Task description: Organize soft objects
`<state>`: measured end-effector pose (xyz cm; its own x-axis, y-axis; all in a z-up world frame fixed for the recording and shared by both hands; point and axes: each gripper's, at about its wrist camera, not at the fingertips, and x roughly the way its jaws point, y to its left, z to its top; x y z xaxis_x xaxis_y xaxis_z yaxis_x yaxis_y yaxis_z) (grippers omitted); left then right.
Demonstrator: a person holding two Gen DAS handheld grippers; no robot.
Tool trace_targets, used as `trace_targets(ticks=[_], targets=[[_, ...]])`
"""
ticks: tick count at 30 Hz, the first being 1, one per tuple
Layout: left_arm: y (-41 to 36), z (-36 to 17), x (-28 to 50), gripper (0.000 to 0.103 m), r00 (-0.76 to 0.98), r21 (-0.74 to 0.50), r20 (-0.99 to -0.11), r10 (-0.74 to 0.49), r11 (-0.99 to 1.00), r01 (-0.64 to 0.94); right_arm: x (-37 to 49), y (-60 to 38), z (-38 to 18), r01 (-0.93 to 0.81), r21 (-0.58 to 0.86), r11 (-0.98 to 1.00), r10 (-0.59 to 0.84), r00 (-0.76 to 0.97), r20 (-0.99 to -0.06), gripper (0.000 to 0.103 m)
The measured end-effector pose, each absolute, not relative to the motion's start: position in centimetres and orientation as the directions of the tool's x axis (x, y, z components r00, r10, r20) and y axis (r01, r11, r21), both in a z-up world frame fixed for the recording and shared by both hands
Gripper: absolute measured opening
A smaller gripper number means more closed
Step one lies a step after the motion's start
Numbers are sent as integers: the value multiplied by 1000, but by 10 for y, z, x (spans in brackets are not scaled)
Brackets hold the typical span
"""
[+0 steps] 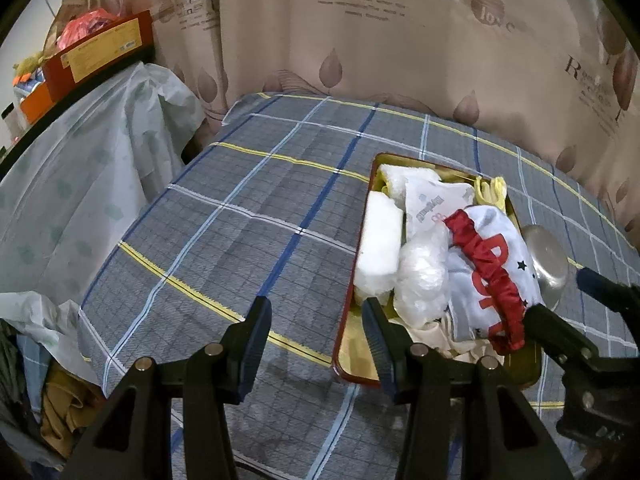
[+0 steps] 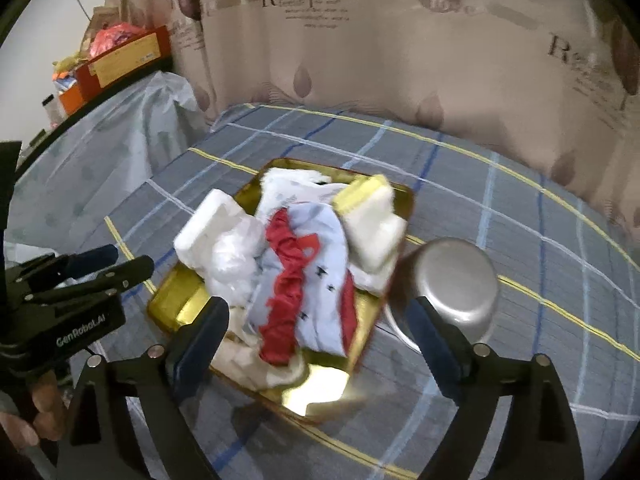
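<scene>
Red-trimmed cloth point(image 2: 304, 280) lies in the tray point(image 2: 176, 304) between the spread, empty right gripper point(image 2: 316, 336).

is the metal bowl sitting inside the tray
No, the upside-down metal bowl rests on the plaid cloth beside the tray.

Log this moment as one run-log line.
tray: holds piled soft items | red-trimmed cloth: on top | metal bowl: upside down beside tray | left tool: open, empty | right tool: open, empty
</scene>
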<state>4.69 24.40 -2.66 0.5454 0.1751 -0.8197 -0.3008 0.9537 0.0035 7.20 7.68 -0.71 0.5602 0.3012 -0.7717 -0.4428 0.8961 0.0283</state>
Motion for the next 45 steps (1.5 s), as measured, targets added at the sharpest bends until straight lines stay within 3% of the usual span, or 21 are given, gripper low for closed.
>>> trace_targets(ticks=[13,45], targets=[[228,-26,47,48,554,23,-815,168,966,-258,42,54,-3,-337,-7,941,214,612,-761,98],[220,-29,49,48,550,34,-821,152,975,-220,39,54,-17,-334,19,942,217,568,-794,98]])
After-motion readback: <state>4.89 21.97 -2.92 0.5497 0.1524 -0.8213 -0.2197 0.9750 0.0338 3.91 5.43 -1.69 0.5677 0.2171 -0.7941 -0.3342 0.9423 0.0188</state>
